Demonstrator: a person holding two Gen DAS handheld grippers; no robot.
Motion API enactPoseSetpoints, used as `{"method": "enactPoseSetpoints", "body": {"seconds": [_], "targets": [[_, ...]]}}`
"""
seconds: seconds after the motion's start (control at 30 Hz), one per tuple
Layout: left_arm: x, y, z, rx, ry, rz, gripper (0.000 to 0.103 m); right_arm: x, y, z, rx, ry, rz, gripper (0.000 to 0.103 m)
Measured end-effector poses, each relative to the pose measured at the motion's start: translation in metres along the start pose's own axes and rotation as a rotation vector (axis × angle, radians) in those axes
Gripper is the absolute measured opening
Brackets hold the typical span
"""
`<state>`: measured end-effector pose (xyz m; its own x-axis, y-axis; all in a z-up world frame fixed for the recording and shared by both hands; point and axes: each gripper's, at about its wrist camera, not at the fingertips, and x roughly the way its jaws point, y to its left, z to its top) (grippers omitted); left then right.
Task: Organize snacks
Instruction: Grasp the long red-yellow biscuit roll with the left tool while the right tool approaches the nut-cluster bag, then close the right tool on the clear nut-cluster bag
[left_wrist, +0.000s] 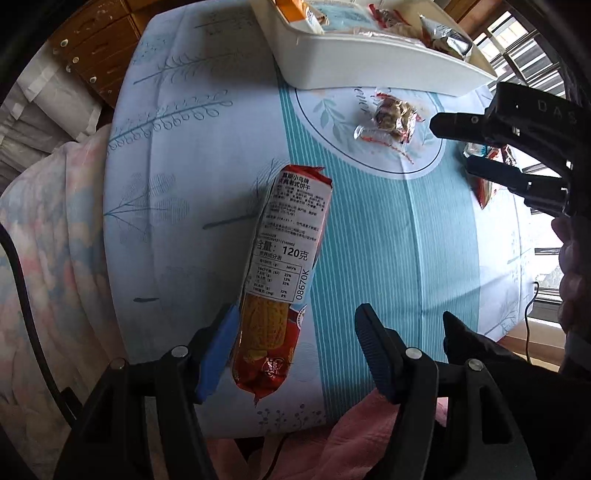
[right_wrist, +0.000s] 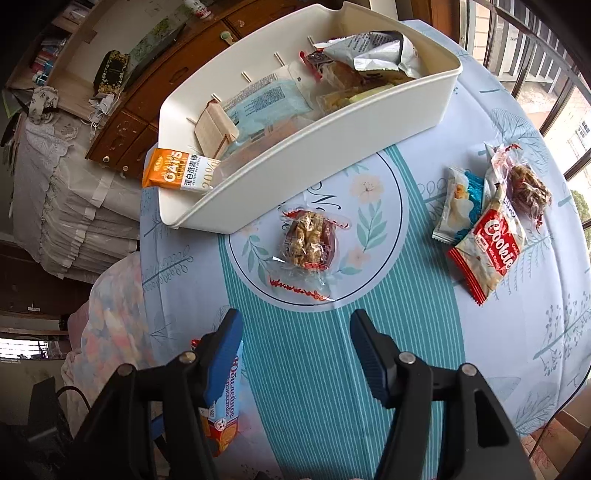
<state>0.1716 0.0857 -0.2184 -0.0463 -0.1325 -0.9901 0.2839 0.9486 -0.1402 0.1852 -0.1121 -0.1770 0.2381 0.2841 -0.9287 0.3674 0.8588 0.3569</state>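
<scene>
A long red biscuit pack (left_wrist: 284, 258) lies on the patterned tablecloth, its near end between the fingers of my left gripper (left_wrist: 295, 350), close against the left pad. That gripper is open and points down at the table. A clear-wrapped walnut snack (right_wrist: 308, 240) lies in the cloth's round motif, just ahead of my right gripper (right_wrist: 295, 360), which is open with nothing between its fingers. The biscuit pack (right_wrist: 221, 417) shows behind its left finger. In the left wrist view, the right gripper (left_wrist: 454, 144) hovers to the right of the walnut snack (left_wrist: 391, 118). A white bin (right_wrist: 332, 147) holds several snacks.
A red Cookies packet (right_wrist: 491, 243), a white-blue packet (right_wrist: 460, 201) and another clear-wrapped snack (right_wrist: 524, 184) lie at the right of the table. An orange oats bar (right_wrist: 177, 173) hangs over the bin's left end. Pink bedding (left_wrist: 55, 240) lies beyond the table's left edge.
</scene>
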Motion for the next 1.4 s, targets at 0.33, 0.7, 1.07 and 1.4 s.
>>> {"method": "enactPoseSetpoints", "body": {"seconds": [0.33, 0.7, 1.07, 1.4], "targets": [[0.034, 0.015, 0.0, -0.072, 0.064, 0.026, 0.064, 0.05, 0.001, 0.022, -0.025, 0.049, -0.053, 0.061], [0.054, 0.041, 0.003, -0.156, 0.086, 0.018, 0.055, 0.08, 0.023, 0.038, -0.143, 0.021, -0.138, 0.061], [0.058, 0.041, 0.004, -0.149, 0.087, 0.02, 0.05, 0.09, 0.031, 0.043, -0.178, -0.015, -0.175, 0.048], [0.049, 0.035, 0.012, -0.138, 0.088, 0.014, 0.044, 0.072, 0.027, 0.033, -0.164, -0.033, -0.176, 0.044]]}}
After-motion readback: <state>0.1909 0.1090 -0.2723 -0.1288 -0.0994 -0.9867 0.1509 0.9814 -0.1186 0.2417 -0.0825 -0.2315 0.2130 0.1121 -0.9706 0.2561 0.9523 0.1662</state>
